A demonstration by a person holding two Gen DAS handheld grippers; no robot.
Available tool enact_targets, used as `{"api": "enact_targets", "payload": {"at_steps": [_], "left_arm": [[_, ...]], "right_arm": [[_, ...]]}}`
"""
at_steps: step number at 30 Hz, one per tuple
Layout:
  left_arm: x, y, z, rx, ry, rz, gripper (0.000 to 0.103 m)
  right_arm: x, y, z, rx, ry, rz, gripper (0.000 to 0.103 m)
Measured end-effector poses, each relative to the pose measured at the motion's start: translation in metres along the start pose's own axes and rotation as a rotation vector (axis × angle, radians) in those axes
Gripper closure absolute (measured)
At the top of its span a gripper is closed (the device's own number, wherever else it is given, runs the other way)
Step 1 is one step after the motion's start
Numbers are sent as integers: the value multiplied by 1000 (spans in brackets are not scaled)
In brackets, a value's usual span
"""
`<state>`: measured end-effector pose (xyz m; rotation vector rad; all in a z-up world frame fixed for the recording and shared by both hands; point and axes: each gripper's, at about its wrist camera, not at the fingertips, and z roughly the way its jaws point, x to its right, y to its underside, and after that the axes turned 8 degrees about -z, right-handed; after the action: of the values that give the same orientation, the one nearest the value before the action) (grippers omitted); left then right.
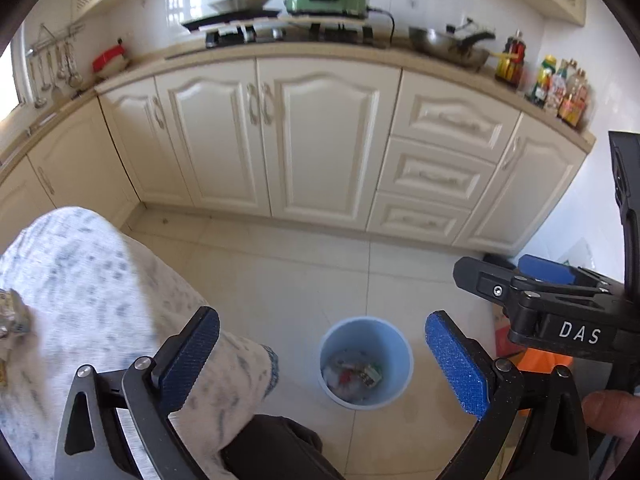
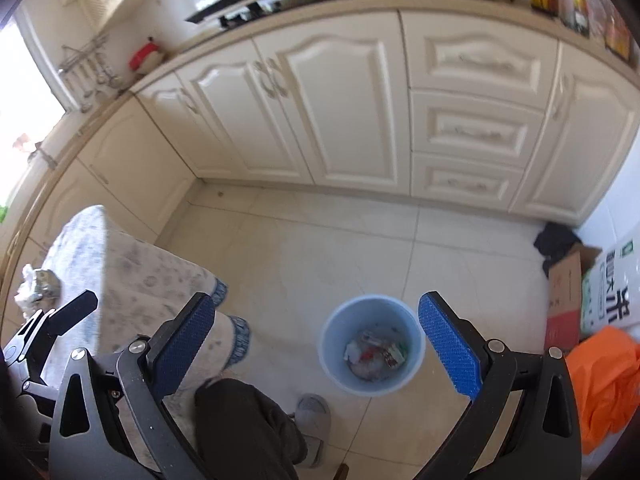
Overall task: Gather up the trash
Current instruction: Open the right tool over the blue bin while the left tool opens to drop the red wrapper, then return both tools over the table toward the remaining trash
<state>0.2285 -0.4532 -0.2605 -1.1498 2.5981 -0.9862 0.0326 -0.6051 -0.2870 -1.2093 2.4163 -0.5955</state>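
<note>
A light blue trash bin (image 1: 366, 362) stands on the tiled floor with several scraps of trash (image 1: 352, 374) inside; it also shows in the right wrist view (image 2: 372, 350). My left gripper (image 1: 320, 354) is open and empty, held above the bin. My right gripper (image 2: 316, 344) is open and empty, also above the bin; its body shows in the left wrist view (image 1: 552, 312). Crumpled trash (image 2: 38, 286) lies on a cloth-covered table (image 2: 120, 256) at the left, and shows at the left edge of the left wrist view (image 1: 12, 316).
Cream kitchen cabinets (image 1: 320, 136) run along the back, with a stove, pans and bottles on the counter. A cardboard box (image 2: 566, 296), a printed sack and an orange bag (image 2: 604, 384) stand at the right wall. The person's leg and slipper (image 2: 314, 420) are below.
</note>
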Motion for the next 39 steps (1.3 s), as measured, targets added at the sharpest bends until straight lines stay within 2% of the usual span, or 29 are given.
{"api": "enact_targets", "payload": {"at_steps": [3,4,9,11,19,27,33,39], "left_arm": [[-14,5,-34,59,-4,-31,1],[-29,21,-49,75,-12,-40,1],[-76,51,-108,151,-52,-109,1],[-84,66,-134,170,-73,-130,1],[-143,115,-216,230,-160,-257,1],[-197,180,-298,314,-294,-411,1],[-230,225,-325,293,-382,-524,1],[-270,234,-335,269,-438,-606,1]], "right_arm": [[-30,-11,-20,45,-13,-59,0],[-39,-13,-26,58,-19,-75,0],[-93,-23,-55,131,-48,-174,0],[-112,-25,-63,155,-59,-207,0],[-196,-24,-79,181,-143,-358,0],[-288,-6,-90,194,-273,-541,0],[-349,9,-70,155,-341,-649,0],[-385,12,-43,107,-368,-690,0]]}}
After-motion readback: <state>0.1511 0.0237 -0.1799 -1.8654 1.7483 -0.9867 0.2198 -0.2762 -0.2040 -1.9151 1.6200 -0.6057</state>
